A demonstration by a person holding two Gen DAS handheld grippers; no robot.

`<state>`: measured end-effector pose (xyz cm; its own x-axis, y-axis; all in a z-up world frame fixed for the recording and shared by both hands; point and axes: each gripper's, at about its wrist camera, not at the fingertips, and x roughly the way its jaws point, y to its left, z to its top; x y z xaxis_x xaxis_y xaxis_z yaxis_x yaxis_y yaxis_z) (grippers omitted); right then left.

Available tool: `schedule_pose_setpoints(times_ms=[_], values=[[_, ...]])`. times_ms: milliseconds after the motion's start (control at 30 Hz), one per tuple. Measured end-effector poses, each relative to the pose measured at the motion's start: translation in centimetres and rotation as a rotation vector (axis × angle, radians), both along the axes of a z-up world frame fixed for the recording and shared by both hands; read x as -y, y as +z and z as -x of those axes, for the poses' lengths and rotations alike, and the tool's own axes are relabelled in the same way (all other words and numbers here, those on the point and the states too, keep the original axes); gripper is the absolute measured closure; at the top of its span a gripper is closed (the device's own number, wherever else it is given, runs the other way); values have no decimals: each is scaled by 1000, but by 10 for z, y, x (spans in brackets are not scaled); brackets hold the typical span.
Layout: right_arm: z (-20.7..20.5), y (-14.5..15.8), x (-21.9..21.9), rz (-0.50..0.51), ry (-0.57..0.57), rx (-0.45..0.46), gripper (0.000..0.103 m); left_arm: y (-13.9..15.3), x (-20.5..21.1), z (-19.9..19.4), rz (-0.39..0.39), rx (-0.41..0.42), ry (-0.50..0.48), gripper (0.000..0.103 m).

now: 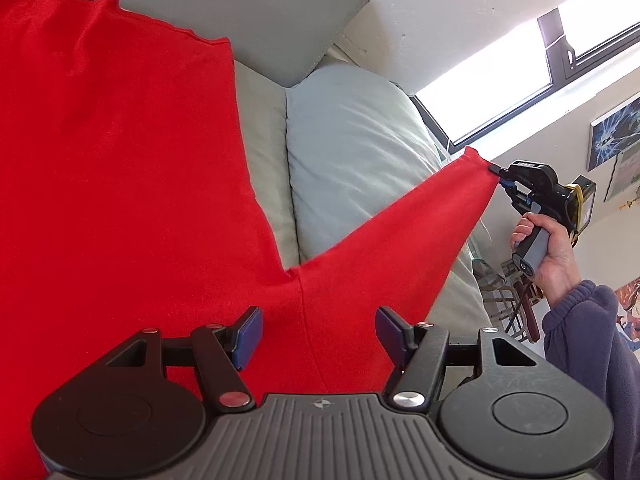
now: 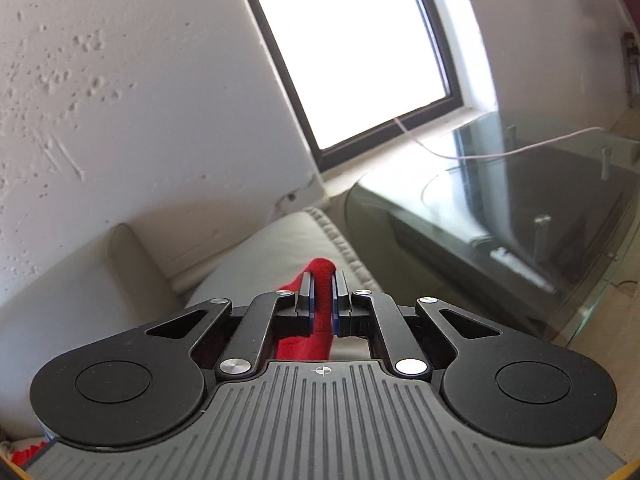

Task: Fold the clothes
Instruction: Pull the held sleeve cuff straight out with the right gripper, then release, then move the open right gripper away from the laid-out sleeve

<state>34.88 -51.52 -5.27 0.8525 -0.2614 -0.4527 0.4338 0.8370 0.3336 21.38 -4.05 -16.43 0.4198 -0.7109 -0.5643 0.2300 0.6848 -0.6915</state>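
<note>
A bright red garment [image 1: 120, 168] lies spread over a pale grey-green sofa [image 1: 352, 136], filling the left of the left wrist view. One sleeve [image 1: 400, 240] is stretched up and to the right. My right gripper [image 1: 498, 174] is shut on that sleeve's cuff, held by a hand in a blue-grey sleeve. In the right wrist view the red cuff [image 2: 322, 270] sticks out between the right gripper [image 2: 322, 280] fingers. My left gripper [image 1: 318, 326] is open just above the red cloth near the armpit seam, with nothing pinched.
A sofa back cushion [image 1: 248, 12] rises behind the garment. A concrete wall [image 2: 132, 92] and a bright window [image 2: 352, 44] lie ahead of the right gripper. A glass table [image 2: 520, 200] stands at the right. Pictures [image 1: 612, 136] hang on the far wall.
</note>
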Motion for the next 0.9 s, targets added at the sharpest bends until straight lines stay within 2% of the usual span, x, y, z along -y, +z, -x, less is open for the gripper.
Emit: schedule_pose_setpoints(times_ms=[133, 167, 200, 267, 300, 400, 433, 533, 667, 700, 800, 900], values=[[-7, -18, 19, 21, -81, -75, 95, -3, 11, -1, -15, -12, -19, 43], [-8, -25, 24, -2, -94, -107, 93, -4, 14, -1, -19, -15, -24, 43], [-9, -33, 30, -49, -105, -137, 85, -5, 16, -1, -26, -18, -28, 43], [-5, -47, 38, -140, -124, -189, 53, -5, 16, 2, -39, -28, -30, 43], [-1, -51, 41, -174, -138, -208, 47, -5, 16, 3, -44, -35, -30, 43], [30, -42, 38, -161, -164, -179, 39, 5, 13, 17, -80, -31, -50, 43], [43, -35, 37, -160, -155, -171, 33, 10, 12, 23, -95, -27, -59, 43], [94, -9, 27, -166, -113, -108, 31, 23, 6, 45, -139, -7, -92, 42], [167, 28, 5, -169, -50, -26, 19, 32, -4, 91, -255, 40, -110, 39], [186, 36, -2, -169, -32, -6, 19, 31, -4, 102, -290, 54, -112, 39], [228, 39, -29, -188, 34, 55, 13, 24, 2, 131, -387, 128, -109, 39], [246, 12, -66, -114, 63, 64, 11, 18, 20, 148, -505, 271, -120, 39]])
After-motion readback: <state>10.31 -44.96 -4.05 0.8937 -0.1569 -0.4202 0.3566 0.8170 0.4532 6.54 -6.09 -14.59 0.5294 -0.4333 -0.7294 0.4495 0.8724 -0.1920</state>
